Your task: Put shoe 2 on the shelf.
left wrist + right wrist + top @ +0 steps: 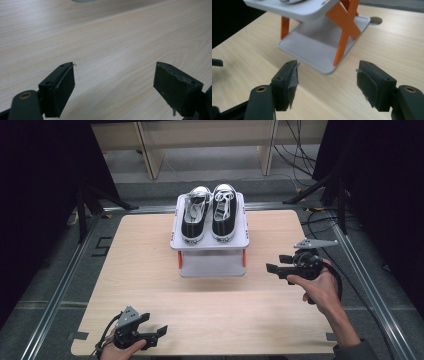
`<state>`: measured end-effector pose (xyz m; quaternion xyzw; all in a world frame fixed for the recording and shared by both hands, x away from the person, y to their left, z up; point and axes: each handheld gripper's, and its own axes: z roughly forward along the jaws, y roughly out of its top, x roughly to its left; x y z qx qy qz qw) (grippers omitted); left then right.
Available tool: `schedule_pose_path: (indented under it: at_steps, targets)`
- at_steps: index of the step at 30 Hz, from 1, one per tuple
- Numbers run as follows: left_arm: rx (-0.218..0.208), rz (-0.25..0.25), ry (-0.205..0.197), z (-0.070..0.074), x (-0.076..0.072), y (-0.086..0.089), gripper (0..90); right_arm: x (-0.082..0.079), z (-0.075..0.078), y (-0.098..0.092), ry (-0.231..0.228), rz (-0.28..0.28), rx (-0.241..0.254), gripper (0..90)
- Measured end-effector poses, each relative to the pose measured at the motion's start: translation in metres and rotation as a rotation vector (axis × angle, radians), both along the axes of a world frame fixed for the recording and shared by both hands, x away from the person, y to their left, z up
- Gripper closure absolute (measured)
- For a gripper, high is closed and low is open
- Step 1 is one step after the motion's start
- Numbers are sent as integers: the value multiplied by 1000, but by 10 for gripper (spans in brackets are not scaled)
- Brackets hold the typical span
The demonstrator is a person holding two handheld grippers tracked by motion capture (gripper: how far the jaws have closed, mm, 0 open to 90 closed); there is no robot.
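shoes [208, 215]: toes away, lengthwise on rack [210, 262] | left tongs [152, 330]: spread | right tongs [275, 270]: spread, empty

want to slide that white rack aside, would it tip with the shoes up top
Probably top-heavy: both shoes sit on the rack's upper shelf, lower shelf bare. Thin orange legs look light, so a high push may tip it; pushing low seems safer.

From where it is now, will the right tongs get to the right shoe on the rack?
Probably yes. The right tongs are open and empty, beside the rack with bare table between. The right shoe sits uncovered on the top shelf, above the tongs, so they would have to rise first.
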<state>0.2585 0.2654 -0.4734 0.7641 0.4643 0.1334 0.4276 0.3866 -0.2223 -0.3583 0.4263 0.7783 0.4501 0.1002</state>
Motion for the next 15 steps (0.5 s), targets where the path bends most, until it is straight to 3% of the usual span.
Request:
schedule_pose_path:
  at_steps: [1, 2, 4, 5, 7, 8, 9, 10, 13, 14, 15]
  targets:
    - [2, 1, 7, 0, 0, 0, 166, -3, -2, 1, 17, -7, 17, 331]
    - [-1, 7, 12, 0, 0, 0, 166, -4, -5, -1, -11, 1, -13, 325]
    - [2, 5, 8, 0, 0, 0, 166, -9, -13, 0, -16, -2, -24, 309]
    - [-18, 7, 8, 0, 0, -1, 166, -13, -17, -1, -20, 3, -31, 308]
    - [9, 1, 6, 0, 0, 1, 166, -19, -22, 2, 5, -10, -29, 286]
    - [12, 1, 9, -1, 0, 1, 166, -21, -26, 1, -24, 2, -51, 286]
    - [0, -1, 10, 0, 0, 1, 166, -26, -30, 3, -7, 1, -31, 284]
    - [-3, 3, 7, -1, 0, 0, 166, -29, -32, 4, -24, 13, -52, 282]
    - [7, 0, 13, -1, 0, 1, 166, -42, -41, 7, -17, 16, -39, 287]
    - [5, 0, 18, -1, 0, 1, 166, -44, -45, 8, -48, 24, -62, 285]
    - [2, -2, 21, -1, 0, 1, 166, -50, -48, 10, -22, 19, -56, 286]
